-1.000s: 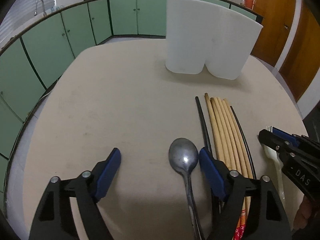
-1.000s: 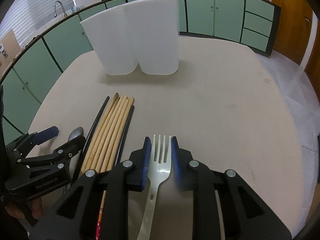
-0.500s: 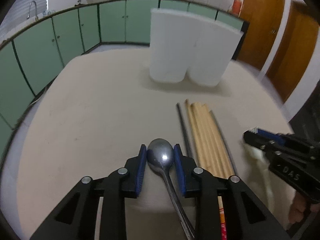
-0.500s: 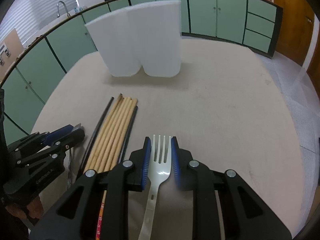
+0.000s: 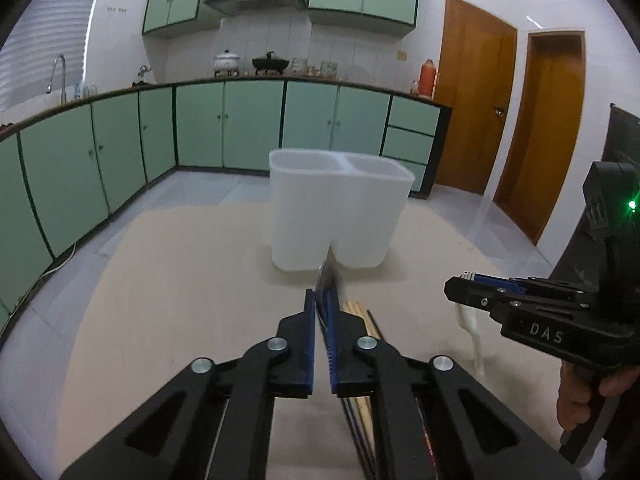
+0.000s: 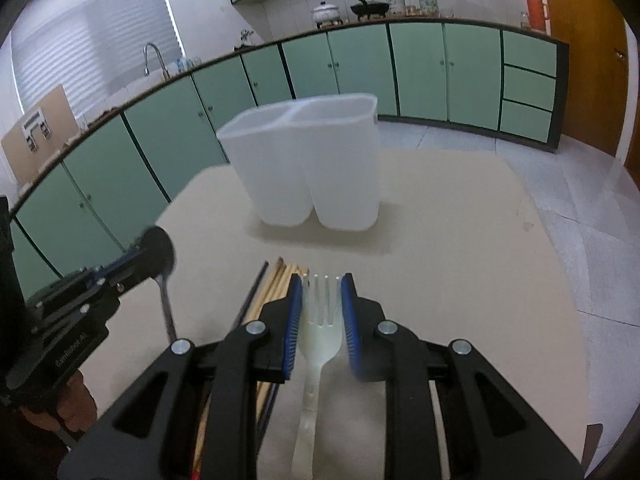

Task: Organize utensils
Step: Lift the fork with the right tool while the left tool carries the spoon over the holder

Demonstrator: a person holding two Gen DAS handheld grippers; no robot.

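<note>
left hand-held gripper (image 5: 321, 312) pinches spoon (image 6: 159, 256); right hand-held gripper (image 6: 322, 300), marked "das", clamps fork (image 6: 318, 320).

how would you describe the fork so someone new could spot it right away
On the beige table, in front of the white two-part holder, the right gripper is shut on a pale plastic fork, tines toward the holder. Unlike the wooden and black chopsticks lying to its left and the metal spoon in the left gripper, it is whitish and pronged.
</note>
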